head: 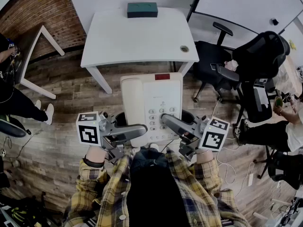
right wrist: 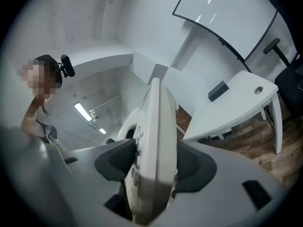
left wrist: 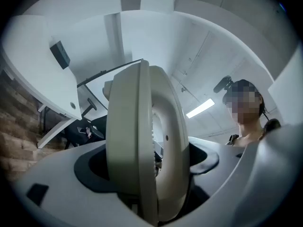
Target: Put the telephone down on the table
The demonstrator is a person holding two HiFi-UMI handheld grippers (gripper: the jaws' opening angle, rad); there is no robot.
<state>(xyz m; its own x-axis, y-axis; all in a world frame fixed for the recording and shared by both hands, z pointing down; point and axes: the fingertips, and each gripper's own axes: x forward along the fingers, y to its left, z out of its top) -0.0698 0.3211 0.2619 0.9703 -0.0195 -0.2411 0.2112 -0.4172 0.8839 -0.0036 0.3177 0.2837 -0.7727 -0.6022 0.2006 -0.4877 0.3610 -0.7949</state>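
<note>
Closest in, the person's yellow plaid sleeves (head: 102, 183) lead out to the two tools. The left gripper (head: 135, 131) and the right gripper (head: 171, 123) both clamp the near end of the cream telephone (head: 151, 103), one from each side. The left gripper view shows the telephone edge-on between that gripper's jaws, with the dark pads pressed against its two faces on the side where the handset (head: 132, 100) lies. In the right gripper view the jaws are likewise closed on the telephone, with the pads bearing on the keypad (head: 162, 111) side and on the underside.

The telephone is up in the air, face up, over the wooden floor (head: 66, 108). Its far end, with a small red patch (head: 162, 76), is just short of the near edge of the white worktop (head: 137, 37). No part of it rests on that surface.

On the worktop a dark green box (head: 142, 9) sits at the far edge, and a round cable hole (head: 184, 48) is near the right corner. Black office chairs (head: 222, 63) stand to the right of it, and a brick wall (head: 38, 8) rises at the far left.
</note>
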